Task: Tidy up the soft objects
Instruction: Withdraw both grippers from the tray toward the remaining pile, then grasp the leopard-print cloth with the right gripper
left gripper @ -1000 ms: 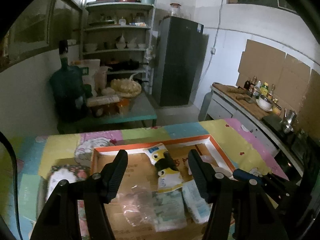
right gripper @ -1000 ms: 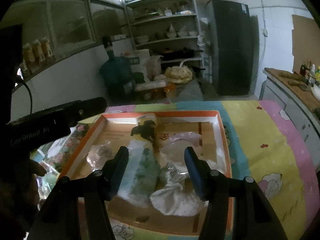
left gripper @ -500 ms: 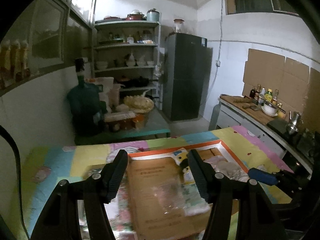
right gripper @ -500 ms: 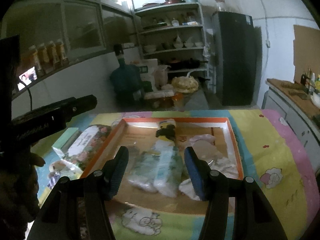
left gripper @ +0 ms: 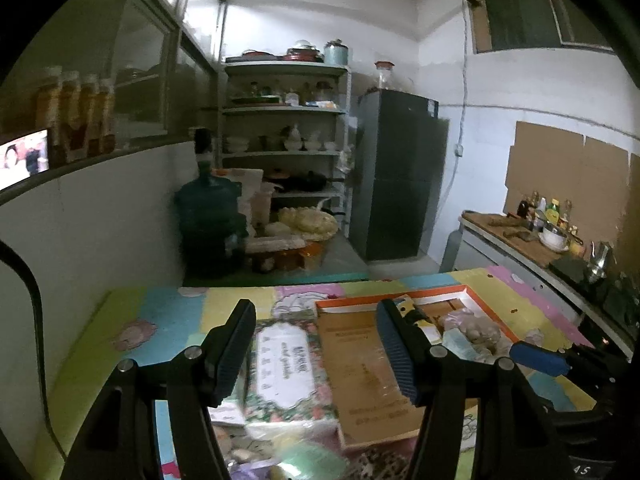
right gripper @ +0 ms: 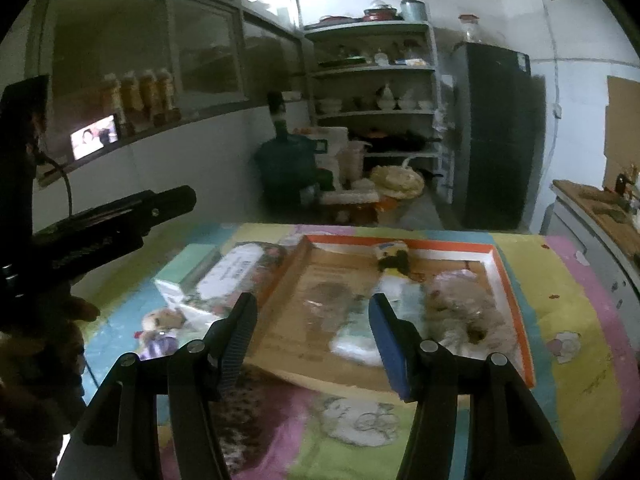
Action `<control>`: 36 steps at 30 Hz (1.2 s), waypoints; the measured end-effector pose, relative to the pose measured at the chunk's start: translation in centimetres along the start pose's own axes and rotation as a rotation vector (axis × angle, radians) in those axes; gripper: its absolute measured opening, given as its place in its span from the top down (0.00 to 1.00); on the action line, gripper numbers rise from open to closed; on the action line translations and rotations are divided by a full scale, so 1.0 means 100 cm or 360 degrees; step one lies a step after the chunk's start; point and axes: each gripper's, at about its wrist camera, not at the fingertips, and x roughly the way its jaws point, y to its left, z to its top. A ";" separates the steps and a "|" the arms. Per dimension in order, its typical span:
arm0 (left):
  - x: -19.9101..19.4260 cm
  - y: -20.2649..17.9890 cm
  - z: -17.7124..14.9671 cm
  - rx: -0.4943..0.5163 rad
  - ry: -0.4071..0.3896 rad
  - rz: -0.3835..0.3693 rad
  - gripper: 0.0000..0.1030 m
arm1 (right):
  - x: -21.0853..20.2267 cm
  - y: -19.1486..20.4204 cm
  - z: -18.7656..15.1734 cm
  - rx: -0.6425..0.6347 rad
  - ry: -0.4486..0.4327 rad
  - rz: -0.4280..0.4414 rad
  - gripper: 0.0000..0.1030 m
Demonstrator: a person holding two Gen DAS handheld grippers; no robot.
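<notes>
Patchwork-covered table [right gripper: 560, 280], cluttered kitchen shelves [left gripper: 284, 152]

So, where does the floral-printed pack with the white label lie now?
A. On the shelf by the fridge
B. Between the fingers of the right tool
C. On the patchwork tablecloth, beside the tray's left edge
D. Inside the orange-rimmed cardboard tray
C: the floral-printed pack with the white label lies on the patchwork tablecloth, just outside the left rim of the orange-rimmed cardboard tray, and neither tool holds it.
</notes>
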 end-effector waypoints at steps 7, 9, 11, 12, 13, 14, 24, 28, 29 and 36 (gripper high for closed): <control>-0.035 0.022 -0.005 -0.0033 -0.0056 0.0070 0.39 | -0.010 0.034 -0.004 -0.0047 -0.0038 0.0060 0.42; -0.047 0.029 -0.007 -0.0042 -0.0068 0.0094 0.39 | -0.011 0.047 -0.005 -0.0056 -0.0045 0.0087 0.42; -0.057 0.036 -0.009 -0.0049 -0.0076 0.0119 0.39 | -0.013 0.057 -0.007 -0.0067 -0.0049 0.0111 0.42; -0.062 0.040 -0.009 -0.0052 -0.0079 0.0130 0.39 | -0.014 0.063 -0.008 -0.0075 -0.0051 0.0119 0.42; -0.068 0.043 -0.009 -0.0054 -0.0084 0.0144 0.39 | -0.014 0.067 -0.009 -0.0083 -0.0054 0.0123 0.42; -0.072 0.045 -0.009 -0.0056 -0.0090 0.0156 0.39 | -0.016 0.073 -0.011 -0.0094 -0.0059 0.0126 0.42; -0.104 0.070 -0.028 -0.0069 -0.0081 0.0236 0.39 | -0.016 0.101 -0.030 -0.0117 -0.0021 0.0164 0.37; -0.097 0.076 -0.046 -0.0095 -0.0022 0.0232 0.39 | -0.009 0.099 -0.045 -0.0103 0.0027 0.0157 0.35; -0.095 0.078 -0.050 -0.0107 -0.0007 0.0228 0.39 | -0.005 0.098 -0.049 -0.0091 0.0049 0.0152 0.35; -0.077 0.090 -0.080 -0.0214 0.0080 0.0194 0.39 | 0.016 0.087 -0.077 -0.0064 0.0152 0.0100 0.34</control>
